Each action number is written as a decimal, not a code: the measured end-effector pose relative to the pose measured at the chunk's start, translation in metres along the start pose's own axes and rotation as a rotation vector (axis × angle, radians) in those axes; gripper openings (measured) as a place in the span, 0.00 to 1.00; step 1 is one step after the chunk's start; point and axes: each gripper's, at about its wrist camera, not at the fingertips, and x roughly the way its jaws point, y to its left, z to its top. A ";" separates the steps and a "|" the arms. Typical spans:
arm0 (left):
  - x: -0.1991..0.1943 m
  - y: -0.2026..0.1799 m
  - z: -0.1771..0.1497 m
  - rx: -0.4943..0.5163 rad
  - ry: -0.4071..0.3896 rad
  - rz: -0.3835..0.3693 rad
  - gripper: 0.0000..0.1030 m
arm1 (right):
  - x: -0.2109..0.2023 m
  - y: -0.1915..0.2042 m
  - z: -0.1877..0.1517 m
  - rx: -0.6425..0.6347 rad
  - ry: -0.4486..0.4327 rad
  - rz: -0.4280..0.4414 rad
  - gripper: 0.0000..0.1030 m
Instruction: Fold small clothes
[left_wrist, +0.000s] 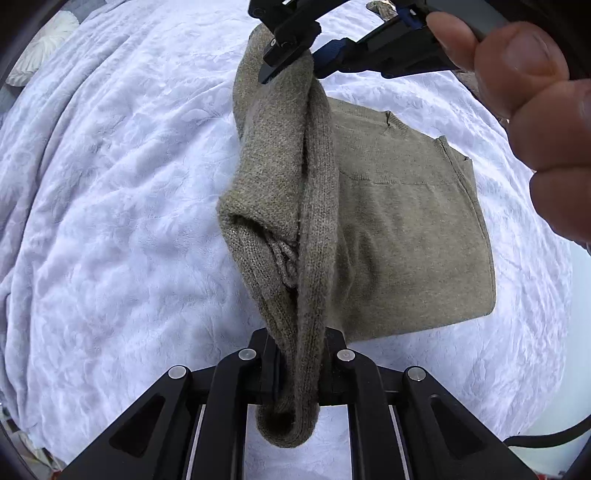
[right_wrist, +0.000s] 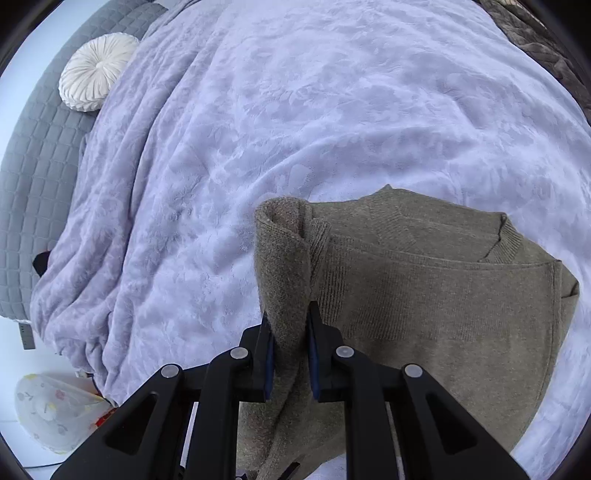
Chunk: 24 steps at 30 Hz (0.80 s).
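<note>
An olive-green knit sweater lies partly folded on a white blanket. One sleeve is lifted off it and stretched between both grippers. My left gripper is shut on the sleeve's cuff end, which hangs below the jaws. At the top of the left wrist view my right gripper pinches the sleeve's far end, a person's hand holding it. In the right wrist view my right gripper is shut on a fold of the sleeve, with the sweater body and neckline to the right.
The white blanket covers a bed with a grey quilted mattress and a round white cushion at the far left. A brown cloth lies at the upper right. A patterned pale object sits on the floor, lower left.
</note>
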 end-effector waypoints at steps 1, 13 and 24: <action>-0.002 -0.003 0.000 0.001 -0.001 0.011 0.12 | -0.004 -0.004 -0.001 0.001 -0.004 0.008 0.15; -0.011 -0.031 -0.005 0.014 0.032 0.141 0.12 | -0.030 -0.034 -0.012 0.031 -0.019 0.106 0.15; -0.014 -0.059 -0.004 0.038 0.033 0.180 0.12 | -0.047 -0.048 -0.014 -0.027 -0.017 0.141 0.15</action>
